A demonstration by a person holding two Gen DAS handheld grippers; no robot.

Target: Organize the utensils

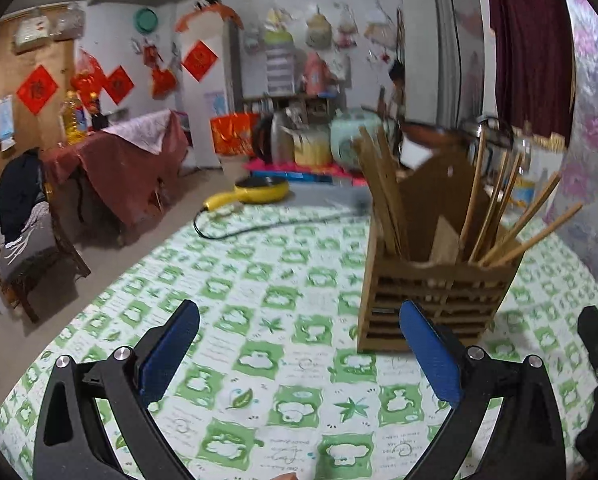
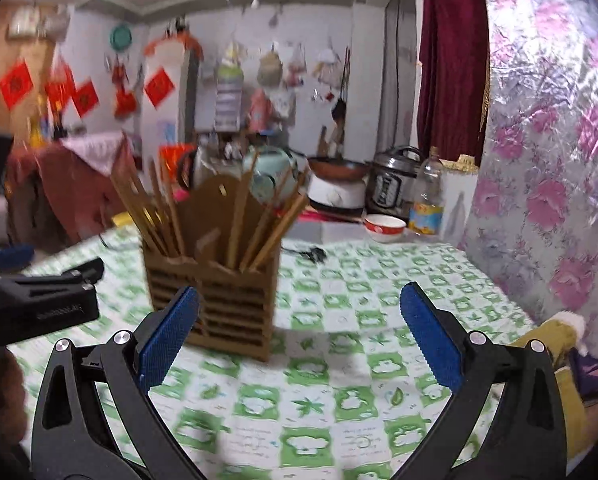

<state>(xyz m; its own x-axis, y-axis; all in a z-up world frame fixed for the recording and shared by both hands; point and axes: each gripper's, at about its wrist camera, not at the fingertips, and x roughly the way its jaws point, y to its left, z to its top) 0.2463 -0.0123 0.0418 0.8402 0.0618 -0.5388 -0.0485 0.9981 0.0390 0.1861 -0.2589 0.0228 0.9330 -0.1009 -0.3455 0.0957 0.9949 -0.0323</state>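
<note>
Left gripper (image 1: 299, 344) jaws spread wide, nothing between the blue pads (image 1: 167, 356); it hangs above the green-checked tablecloth (image 1: 259, 280), with the wooden holder (image 1: 431, 304) standing upright just beyond its right pad. Right gripper (image 2: 299, 328) likewise wide apart and empty, with the holder (image 2: 219, 300) behind its left pad (image 2: 167, 336), near the middle of the cloth. Chopsticks (image 2: 159, 208) stand tilted in both of the holder's compartments, a group at each side of the centre divider; right-wrist view blurred, so the count cannot be read.
</note>
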